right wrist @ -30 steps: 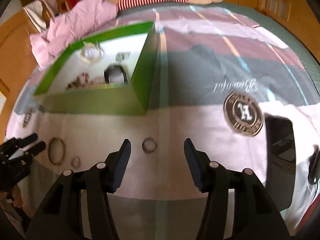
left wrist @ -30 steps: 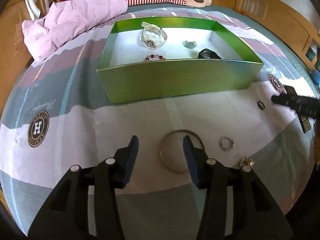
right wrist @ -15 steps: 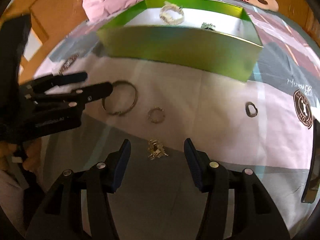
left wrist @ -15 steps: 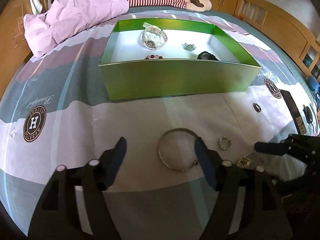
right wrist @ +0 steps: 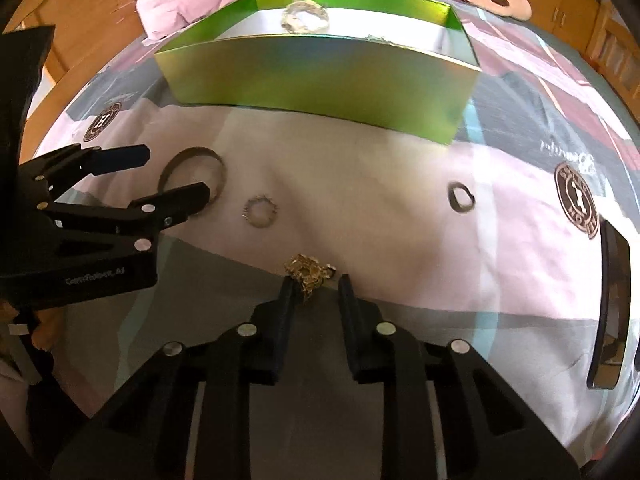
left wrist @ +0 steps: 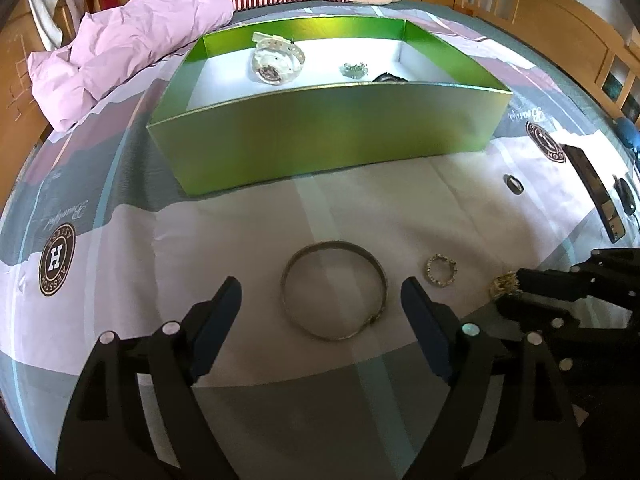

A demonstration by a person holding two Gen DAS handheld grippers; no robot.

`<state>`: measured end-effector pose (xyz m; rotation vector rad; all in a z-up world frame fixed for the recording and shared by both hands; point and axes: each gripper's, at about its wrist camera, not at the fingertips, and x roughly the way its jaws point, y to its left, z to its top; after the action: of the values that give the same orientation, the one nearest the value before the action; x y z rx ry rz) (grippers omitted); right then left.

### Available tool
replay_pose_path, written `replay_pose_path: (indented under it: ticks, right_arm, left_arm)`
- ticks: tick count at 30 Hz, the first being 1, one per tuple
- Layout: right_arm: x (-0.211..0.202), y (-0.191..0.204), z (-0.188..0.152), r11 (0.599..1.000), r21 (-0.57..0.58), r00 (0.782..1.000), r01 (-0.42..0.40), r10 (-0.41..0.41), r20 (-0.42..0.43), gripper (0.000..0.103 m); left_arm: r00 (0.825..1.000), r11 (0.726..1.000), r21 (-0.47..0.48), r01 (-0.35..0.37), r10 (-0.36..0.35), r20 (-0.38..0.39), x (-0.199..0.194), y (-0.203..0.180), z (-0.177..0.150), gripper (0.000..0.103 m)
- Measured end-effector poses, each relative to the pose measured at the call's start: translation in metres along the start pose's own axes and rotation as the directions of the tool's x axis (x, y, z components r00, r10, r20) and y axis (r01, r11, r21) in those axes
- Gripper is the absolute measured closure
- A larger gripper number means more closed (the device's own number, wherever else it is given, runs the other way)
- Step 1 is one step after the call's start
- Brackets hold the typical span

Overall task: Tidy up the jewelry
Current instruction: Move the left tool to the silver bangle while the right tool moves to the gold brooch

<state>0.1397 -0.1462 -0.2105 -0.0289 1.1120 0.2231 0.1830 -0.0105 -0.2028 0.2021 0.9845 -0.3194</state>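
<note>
Glossy green cardboard box (left wrist: pixel 328 136); smooth silver metal bangle (left wrist: pixel 334 296); matt printed cloth bedsheet (left wrist: pixel 240 232); crumpled pink cloth quilt (left wrist: pixel 132 52).

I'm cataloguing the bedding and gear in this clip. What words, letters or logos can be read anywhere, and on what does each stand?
"H": centre of the round brown emblem on the bedsheet; its ring lettering is too small to read.
Cursive script beside that emblem: upside down, not legible.
Second round emblem: centre letter and ring text too blurred.
White lettering on the left gripper body: blurred, unreadable.
</note>
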Motion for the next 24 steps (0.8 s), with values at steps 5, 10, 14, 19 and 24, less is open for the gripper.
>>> replay_pose_path:
  ticks: [5, 10, 14, 19, 24]
  right_arm:
    - [-0.005, -0.007, -0.006, 1.000, 0.016, 1.000, -0.005, 0.005, -0.003, 0.069]
    - [-0.007, -0.004, -0.005, 1.000, 0.002, 1.000, 0.012, -0.012, 0.010, 0.058]
    - [-0.004, 0.003, -0.001, 0.999, -0.026, 0.999, 0.034, -0.033, 0.025, 0.058]
    - [-0.003, 0.010, 0.000, 0.999, -0.042, 0.999, 0.030, -0.029, 0.035, 0.070]
    - [-0.002, 0.008, -0.002, 0.999, -0.034, 0.999, 0.028, -0.027, 0.030, 0.080]
  left_arm:
    - [1.000, 1.000, 0.001, -0.012, 0.012, -0.014, 0.008, -0.002, 0.001, 0.021]
    - [0.999, 1.000, 0.002, -0.027, 0.027, -0.020, 0.014, -0.005, 0.002, 0.021]
    - [0.999, 1.000, 0.010, -0.025, 0.025, -0.020, 0.016, -0.007, 0.001, 0.027]
    - [1.000, 1.000, 0.019, -0.005, 0.005, -0.011, 0.014, -0.009, 0.000, 0.042]
    - [1.000, 1.000, 0.016, 0.000, 0.000, -0.013, 0.011, -0.008, -0.002, 0.042]
